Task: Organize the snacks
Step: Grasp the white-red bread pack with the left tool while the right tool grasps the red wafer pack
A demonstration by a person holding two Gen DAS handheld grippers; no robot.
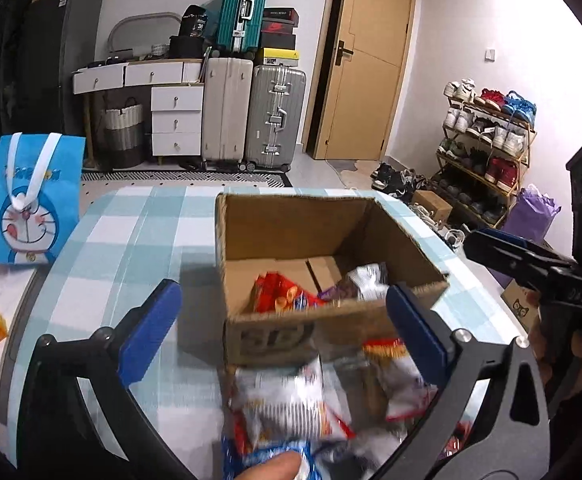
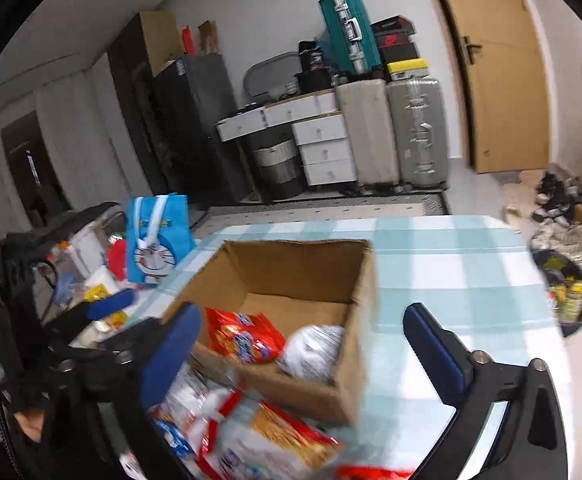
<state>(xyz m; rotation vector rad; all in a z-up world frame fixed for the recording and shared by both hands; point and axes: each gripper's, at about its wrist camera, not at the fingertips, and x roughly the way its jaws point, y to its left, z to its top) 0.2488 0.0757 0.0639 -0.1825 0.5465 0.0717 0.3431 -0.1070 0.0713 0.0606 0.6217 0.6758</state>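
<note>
Both tongs, left tongs [image 1: 283, 328] and right tongs [image 2: 303, 344], spread and holding nothing; loose snack packets [image 1: 287, 404] lie on the desk [image 1: 111, 240] at 6 o'clock of the cardboard box [image 1: 331, 216], under the left tongs, which look nearer; packet print blurred, unreadable, long axis unclear.

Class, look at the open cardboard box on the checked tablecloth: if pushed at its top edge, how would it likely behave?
The cardboard box likely slides rather than tips: it sits flat and wide on the tablecloth. It is probably light, holding only a few snack packets. Its flapless walls may flex.
</note>
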